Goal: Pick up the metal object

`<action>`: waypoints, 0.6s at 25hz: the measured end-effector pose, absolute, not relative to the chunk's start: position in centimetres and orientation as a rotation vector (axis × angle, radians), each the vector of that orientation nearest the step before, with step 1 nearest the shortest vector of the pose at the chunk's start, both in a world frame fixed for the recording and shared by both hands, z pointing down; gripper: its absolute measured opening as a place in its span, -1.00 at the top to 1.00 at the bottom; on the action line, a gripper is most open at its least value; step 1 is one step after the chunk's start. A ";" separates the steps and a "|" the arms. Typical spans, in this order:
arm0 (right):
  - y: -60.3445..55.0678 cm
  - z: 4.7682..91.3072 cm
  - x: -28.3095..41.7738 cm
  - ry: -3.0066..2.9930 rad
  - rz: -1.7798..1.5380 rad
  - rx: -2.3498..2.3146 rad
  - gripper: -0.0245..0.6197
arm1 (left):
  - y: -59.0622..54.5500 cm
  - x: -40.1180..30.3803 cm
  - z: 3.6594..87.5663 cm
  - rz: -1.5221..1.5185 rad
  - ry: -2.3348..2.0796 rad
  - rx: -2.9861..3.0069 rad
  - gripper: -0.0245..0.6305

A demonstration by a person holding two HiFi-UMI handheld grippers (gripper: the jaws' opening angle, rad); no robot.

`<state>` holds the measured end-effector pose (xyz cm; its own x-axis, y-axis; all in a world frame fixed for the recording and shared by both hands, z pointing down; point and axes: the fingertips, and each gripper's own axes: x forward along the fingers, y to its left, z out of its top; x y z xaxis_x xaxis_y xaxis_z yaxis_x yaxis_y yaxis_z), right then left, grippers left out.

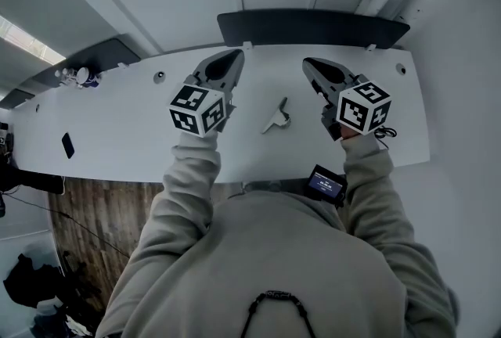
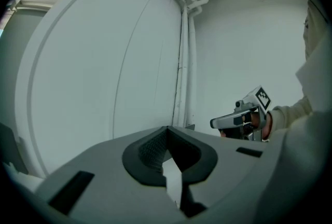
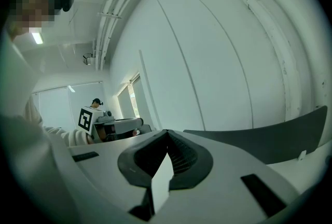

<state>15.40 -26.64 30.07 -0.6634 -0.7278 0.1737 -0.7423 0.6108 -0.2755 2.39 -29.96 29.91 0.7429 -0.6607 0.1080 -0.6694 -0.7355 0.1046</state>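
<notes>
A small pale metal object (image 1: 276,116) with bent arms lies on the white table (image 1: 117,133), between my two grippers and nearer the front edge than their tips. My left gripper (image 1: 235,56) is held above the table to the object's left, its jaws together with nothing in them. On the object's right my right gripper (image 1: 307,62) hovers, also shut and empty. Both point towards the far wall. The left gripper view shows shut tips (image 2: 167,128) and the right gripper (image 2: 215,123) beyond; the right gripper view shows shut tips (image 3: 166,131) and the left gripper (image 3: 139,122). Neither gripper view shows the object.
A dark curved panel (image 1: 313,25) stands along the table's far edge. A black phone (image 1: 68,145) lies at the left, small items (image 1: 78,77) at the far left corner. A small device with a lit screen (image 1: 326,184) is on the right forearm. Wooden floor (image 1: 86,211) shows below the table's front edge.
</notes>
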 end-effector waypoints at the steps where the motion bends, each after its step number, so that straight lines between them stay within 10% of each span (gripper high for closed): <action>1: -26.8 29.6 15.5 -2.784 0.497 1.276 0.86 | -30.1 2.5 29.7 0.096 -1.079 2.807 0.92; 15: -28.2 28.1 14.2 -2.766 0.434 1.288 0.86 | -31.3 0.7 28.8 0.081 -1.120 2.803 0.92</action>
